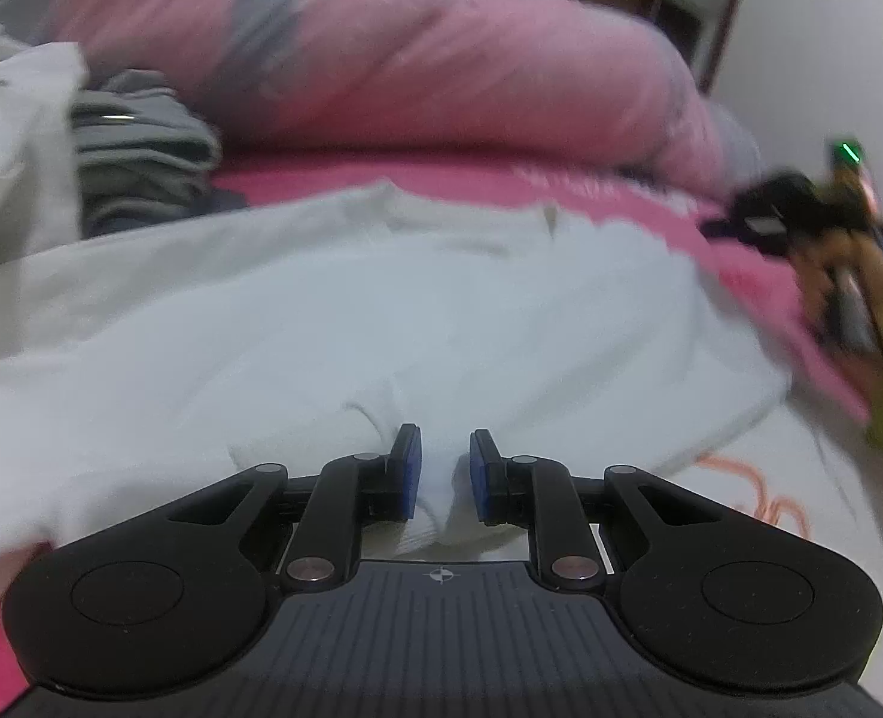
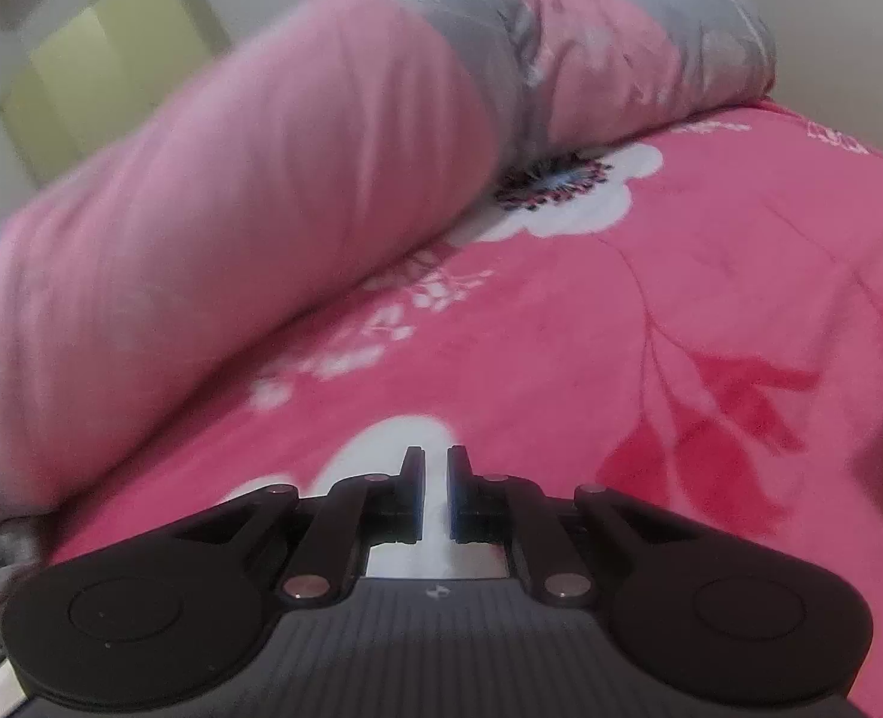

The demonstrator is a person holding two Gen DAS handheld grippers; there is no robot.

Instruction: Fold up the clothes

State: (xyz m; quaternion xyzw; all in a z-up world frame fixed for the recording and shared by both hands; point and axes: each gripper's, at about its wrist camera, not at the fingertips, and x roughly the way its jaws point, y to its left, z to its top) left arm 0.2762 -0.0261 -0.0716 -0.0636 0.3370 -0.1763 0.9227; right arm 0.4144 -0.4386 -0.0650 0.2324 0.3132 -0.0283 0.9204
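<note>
**Now a white garment pinched, the other gripper empty above the bedspread**

Right at the bottom centre of the left wrist view, the left gripper (image 1: 445, 466) has its blue-padded fingers (image 1: 410, 472) set narrow with a fold of the white garment (image 1: 346, 323) bunched between them; the cloth fills the gap and looks pinched. That garment spreads across the middle of the frame over the bright pink bedspread (image 1: 453, 176). At the upper left sits a pile of grey clothes (image 1: 142, 143), with more white fabric (image 1: 17, 137) just beside it at the left edge. A big rolled pink-and-grey quilt (image 1: 417, 54) fills the top of the frame behind them. The right gripper (image 1: 782, 209) shows blurred at the right edge, held in a hand (image 1: 842, 275).

Over in the right wrist view, the right gripper (image 2: 435, 466) has its fingers close together with a slim gap and nothing between them. Under it lies the pink bedspread (image 2: 651, 329) with white flowers, and the same quilt (image 2: 250, 167) runs from lower left to upper right. A pale yellow-green cabinet (image 2: 106, 66) stands at the upper left.
</note>
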